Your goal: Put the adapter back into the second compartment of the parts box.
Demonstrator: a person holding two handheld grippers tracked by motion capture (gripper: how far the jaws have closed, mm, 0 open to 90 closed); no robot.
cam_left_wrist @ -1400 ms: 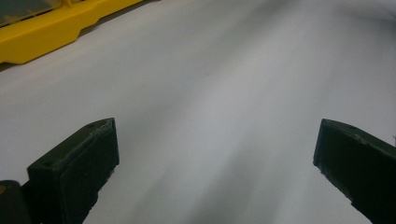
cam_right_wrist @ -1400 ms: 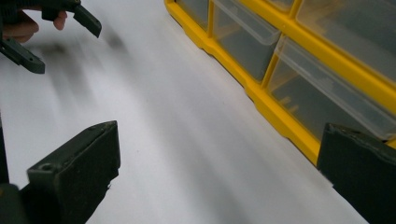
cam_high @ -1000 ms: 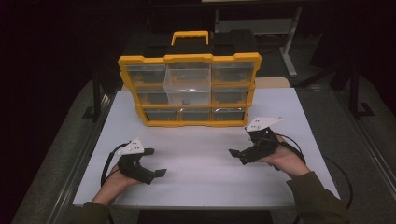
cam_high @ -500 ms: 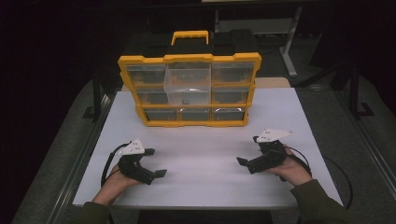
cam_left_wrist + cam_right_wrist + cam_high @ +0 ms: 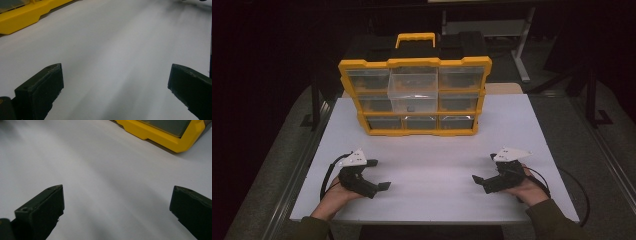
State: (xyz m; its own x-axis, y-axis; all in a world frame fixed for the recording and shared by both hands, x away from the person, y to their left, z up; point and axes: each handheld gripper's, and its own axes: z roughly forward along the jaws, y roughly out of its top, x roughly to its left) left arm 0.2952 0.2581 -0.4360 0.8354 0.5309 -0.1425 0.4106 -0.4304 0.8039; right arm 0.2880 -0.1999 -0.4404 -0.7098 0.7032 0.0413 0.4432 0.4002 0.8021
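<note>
A yellow organizer [image 5: 414, 131] with clear drawers stands upright at the back middle of the white table [image 5: 432, 155]; its top middle drawer [image 5: 413, 80] sticks out forward. My left gripper [image 5: 379, 175] rests near the front left edge, open, with nothing between its jaws. My right gripper [image 5: 483, 169] rests at the front right, also open and empty. In the left gripper view the left gripper [image 5: 115, 85] spans bare table, and the organizer's yellow base [image 5: 22, 17] lies far off at upper left. In the right gripper view the right gripper [image 5: 116, 205] spans bare table, with the organizer's corner [image 5: 160, 135] at upper right.
A black case with a yellow handle [image 5: 415, 39] sits behind the organizer. Metal stand legs [image 5: 522, 55] rise at the back right on the dark floor. Cables [image 5: 574, 182] trail from both grippers off the table's sides.
My right gripper has drawn back toward the near edge and slightly right, staying open. My left gripper has hardly moved.
</note>
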